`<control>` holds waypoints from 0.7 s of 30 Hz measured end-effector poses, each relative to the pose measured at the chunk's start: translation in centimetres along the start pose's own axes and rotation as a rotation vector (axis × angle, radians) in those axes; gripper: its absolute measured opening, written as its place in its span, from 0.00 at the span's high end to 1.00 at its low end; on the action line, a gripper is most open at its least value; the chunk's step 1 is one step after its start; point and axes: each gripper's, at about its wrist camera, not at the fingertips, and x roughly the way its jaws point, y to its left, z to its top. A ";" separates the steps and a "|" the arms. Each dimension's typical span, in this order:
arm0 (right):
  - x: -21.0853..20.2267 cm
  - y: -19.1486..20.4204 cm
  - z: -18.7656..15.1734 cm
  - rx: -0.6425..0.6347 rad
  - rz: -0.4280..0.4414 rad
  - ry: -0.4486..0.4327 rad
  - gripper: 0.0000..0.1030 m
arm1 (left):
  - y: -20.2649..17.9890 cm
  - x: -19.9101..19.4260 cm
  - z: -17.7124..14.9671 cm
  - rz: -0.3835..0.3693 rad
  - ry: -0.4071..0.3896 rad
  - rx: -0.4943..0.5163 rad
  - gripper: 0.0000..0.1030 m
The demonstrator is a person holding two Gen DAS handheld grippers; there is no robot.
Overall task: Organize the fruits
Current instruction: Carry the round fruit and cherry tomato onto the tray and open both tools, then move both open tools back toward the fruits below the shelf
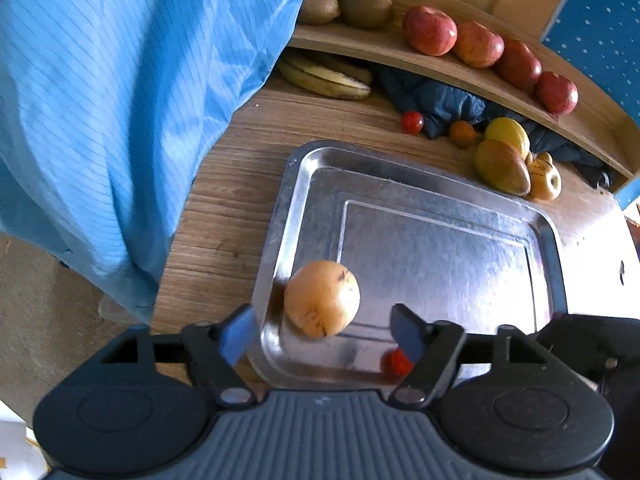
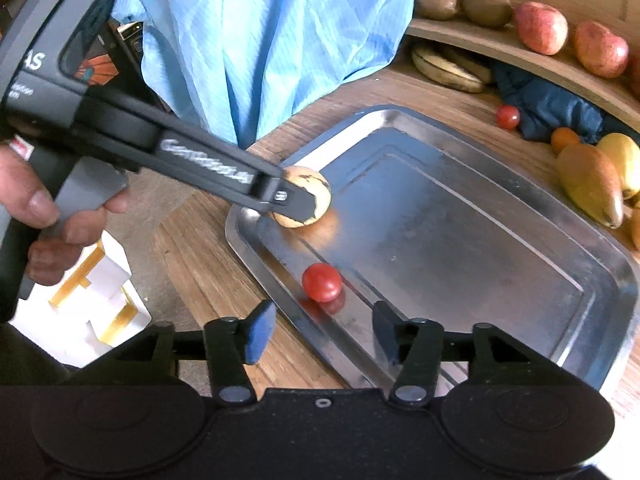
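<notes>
A metal tray (image 1: pixel 440 208) is seen on the wooden table (image 1: pixel 224 216). A round yellow-orange fruit (image 1: pixel 322 299) with dark blemishes is located at the tray's near-left corner, resting on the tray floor. The left gripper (image 1: pixel 324 334) is positioned around this fruit with its jaws spread; the blue pads (image 1: pixel 236 334) stand clear of the fruit on both sides in the left wrist view, so no clamping is recorded. In the right wrist view one left finger (image 2: pixel 296 202) crosses in front of the fruit (image 2: pixel 320 186), and contact cannot be told there.

A cherry tomato (image 2: pixel 322 282) is seen on the tray's near edge zone, just ahead of the right gripper (image 2: pixel 322 330), whose jaws are apart and empty. A hand (image 2: pixel 44 208) is seen on the left tool's handle.

Beyond the tray, loose fruit is noted on the table: a second cherry tomato (image 1: pixel 412 122), a small orange (image 1: pixel 462 133), a lemon (image 1: pixel 508 134), a mango (image 1: pixel 502 166) and bananas (image 1: pixel 324 76). On the wooden shelf (image 1: pixel 400 50) above, two kiwis (image 1: pixel 344 7) and four red apples (image 1: pixel 430 30) are lined up. Blue striped fabric (image 1: pixel 100 100) fills the left of the view.
</notes>
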 end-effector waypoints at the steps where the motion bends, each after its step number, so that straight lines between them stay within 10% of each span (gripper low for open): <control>1: -0.2 -0.1 -0.1 0.002 -0.006 -0.003 0.34 | 0.1 -0.3 -0.1 -0.004 0.009 0.013 0.13; 11: -2.7 -1.4 -1.7 0.076 -0.097 -0.021 0.05 | -0.6 -1.7 -1.1 0.001 0.106 0.165 0.01; 21: -3.4 -3.5 -2.3 0.176 -0.247 0.021 0.01 | -3.2 -0.5 -1.4 0.111 0.185 0.406 0.01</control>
